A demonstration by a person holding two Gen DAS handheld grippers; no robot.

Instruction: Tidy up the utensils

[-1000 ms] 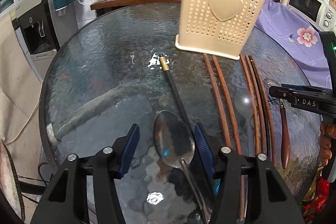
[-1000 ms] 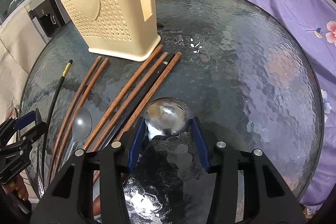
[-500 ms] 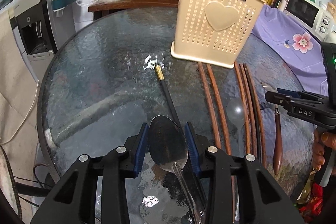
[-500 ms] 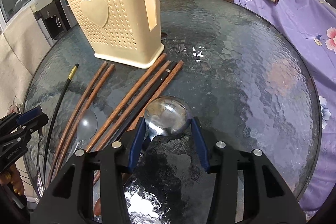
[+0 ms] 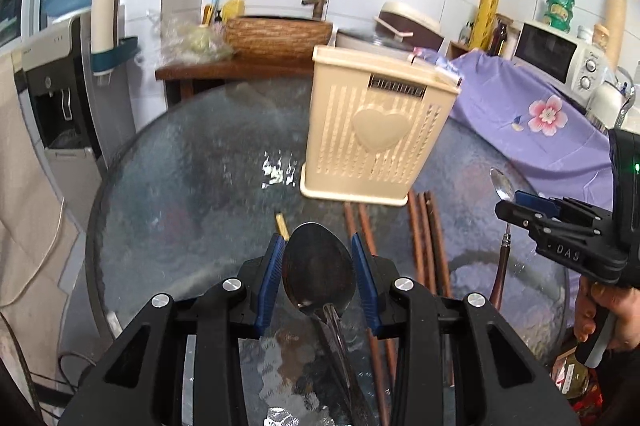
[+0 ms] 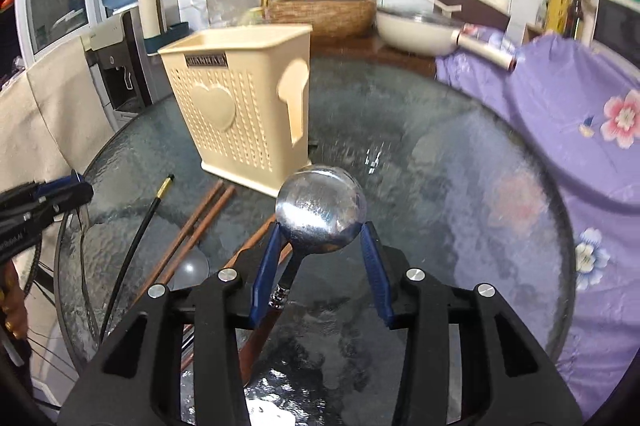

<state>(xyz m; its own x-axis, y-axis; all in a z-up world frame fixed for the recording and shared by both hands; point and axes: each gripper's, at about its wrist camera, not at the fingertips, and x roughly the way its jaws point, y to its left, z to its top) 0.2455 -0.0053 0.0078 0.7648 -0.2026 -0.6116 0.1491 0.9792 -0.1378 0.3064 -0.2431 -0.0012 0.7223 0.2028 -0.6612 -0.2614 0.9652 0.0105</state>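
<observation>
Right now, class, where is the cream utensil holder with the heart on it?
The cream utensil holder stands upright on the round glass table, toward its far side. In the left wrist view the brown chopsticks lie just in front of its base.

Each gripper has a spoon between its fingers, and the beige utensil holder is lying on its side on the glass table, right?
Not quite. The beige utensil holder stands upright on the glass table, as the right wrist view shows. Each gripper does hold a spoon: left gripper, right gripper.
</observation>
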